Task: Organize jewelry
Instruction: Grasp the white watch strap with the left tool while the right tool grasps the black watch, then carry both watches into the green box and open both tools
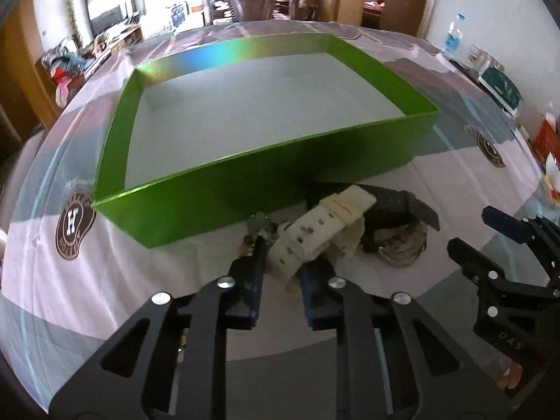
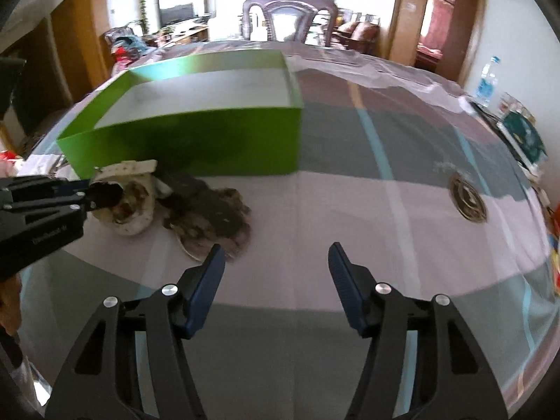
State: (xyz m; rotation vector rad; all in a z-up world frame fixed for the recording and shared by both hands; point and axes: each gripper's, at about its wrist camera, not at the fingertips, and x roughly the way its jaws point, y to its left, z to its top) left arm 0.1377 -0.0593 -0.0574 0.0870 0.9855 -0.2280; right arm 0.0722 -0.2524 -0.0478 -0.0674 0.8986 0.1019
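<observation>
Left wrist view, counter (image 1: 402,189): covered with a cloth in pale pink and grey blocks with thin blue lines and round brown emblems; it carries everything named below.
Green box (image 1: 217,189): open-topped, shallow, with a pale grey floor; it sits toward the far side of the counter, its near wall just behind the pile of watches. Nothing shows inside it.
Pile of watches (image 1: 350,224): lies on the cloth against the box's near wall, straps overlapping each other.
Right gripper (image 2: 274,269): hovers over bare cloth nearer the counter's front edge, to the right of the pile; its blue fingers (image 2: 206,280) stand wide apart with nothing between them, the left one near the camouflage watch's edge.
Left gripper (image 1: 285,266): reaches into the near side of the pile; its blue fingers (image 1: 316,287) are drawn close on either side of the white strap, and whether they actually pinch it I cannot tell.
White watch (image 1: 315,227): cream strap with rectangular holes, running diagonally across the top of the pile.
Black watch (image 1: 402,206): dark strap lying behind and to the right of the white one.
Camouflage watch (image 1: 399,245): mottled brown, at the pile's right end, partly under the black strap.
</observation>
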